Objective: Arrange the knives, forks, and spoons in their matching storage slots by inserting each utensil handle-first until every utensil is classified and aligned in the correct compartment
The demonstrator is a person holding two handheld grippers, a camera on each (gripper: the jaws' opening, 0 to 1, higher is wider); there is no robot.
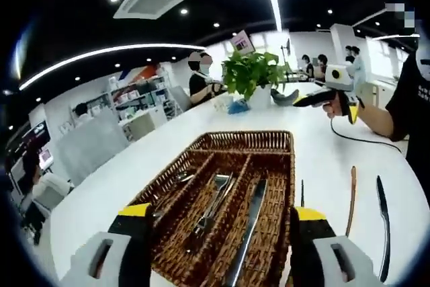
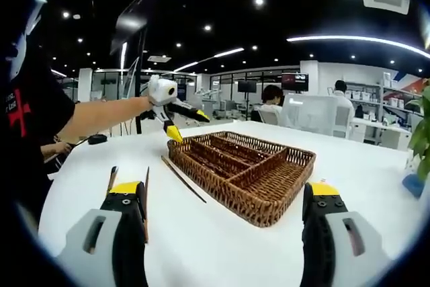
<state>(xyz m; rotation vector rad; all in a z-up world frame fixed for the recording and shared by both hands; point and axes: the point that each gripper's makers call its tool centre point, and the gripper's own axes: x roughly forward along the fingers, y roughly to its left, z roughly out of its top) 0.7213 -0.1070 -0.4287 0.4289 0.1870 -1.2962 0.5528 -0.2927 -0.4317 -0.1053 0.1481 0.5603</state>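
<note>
A wicker tray (image 1: 248,134) with long compartments lies on the white table ahead of my left gripper (image 1: 222,212), which is open above its near end. Inside it are a knife (image 1: 252,226) on the right, forks (image 1: 215,203) in the middle and what look like spoons (image 1: 175,183) on the left. Right of the tray lie a loose knife (image 1: 383,226) and a wooden-handled utensil (image 1: 351,199). My right gripper (image 2: 224,188) is open, low over the table, facing the tray (image 2: 269,210). A thin stick-like utensil (image 2: 183,179) and a wooden-handled one (image 2: 112,178) lie near it.
A potted plant (image 1: 252,75) and a blue object (image 1: 236,107) stand beyond the tray. A black cable (image 1: 363,140) trails across the table by a person's arm. People sit at desks farther back.
</note>
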